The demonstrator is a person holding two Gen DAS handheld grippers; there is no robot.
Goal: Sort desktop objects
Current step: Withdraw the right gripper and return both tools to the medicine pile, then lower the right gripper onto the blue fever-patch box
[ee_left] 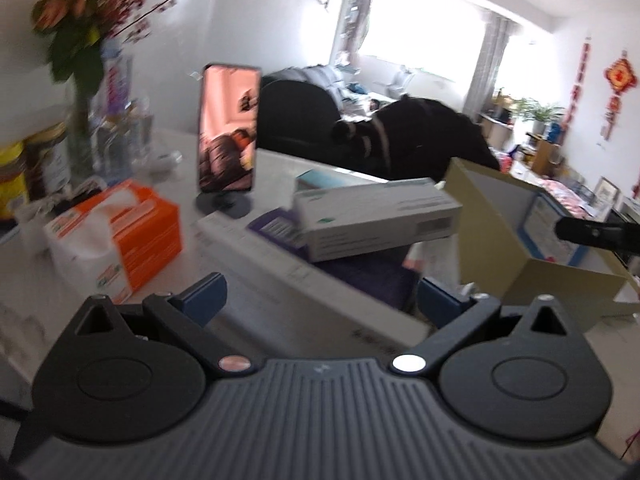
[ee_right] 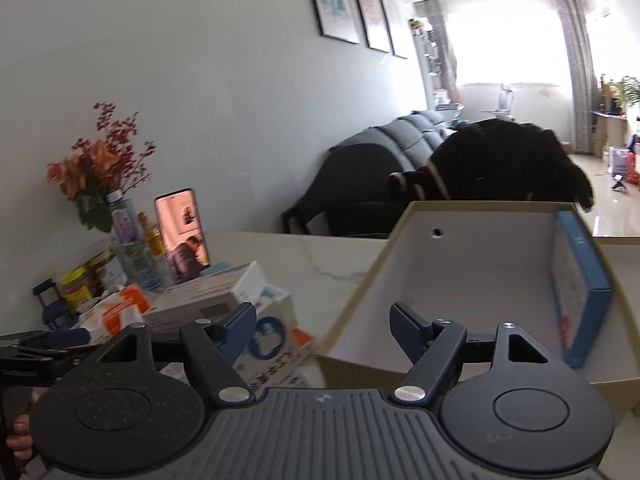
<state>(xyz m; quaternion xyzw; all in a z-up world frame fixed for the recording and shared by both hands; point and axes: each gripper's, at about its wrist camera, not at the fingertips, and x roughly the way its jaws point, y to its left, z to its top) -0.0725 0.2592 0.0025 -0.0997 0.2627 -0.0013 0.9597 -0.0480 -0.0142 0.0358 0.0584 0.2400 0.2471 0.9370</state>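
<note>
Left wrist view: left gripper [ee_left: 320, 300] wide, empty, above white carton [ee_left: 376, 220] lying on purple box [ee_left: 360, 276] (blurred). Right wrist view: right gripper [ee_right: 324, 320] apart, empty; blue box [ee_right: 580, 292] upright inside cardboard bin [ee_right: 384, 256]

Print on the white box with blue emblem [ee_right: 272, 344] and other packs is too blurred to read.

- Daylight floods in from the far window [ee_right: 512, 48], blown out to white glare.
- Left wrist view is motion-blurred, worst on the flowers [ee_left: 88, 12] at left.
- Right wrist view is sharper.
- Fisheye bending curves the edges; corners go dark.
</note>
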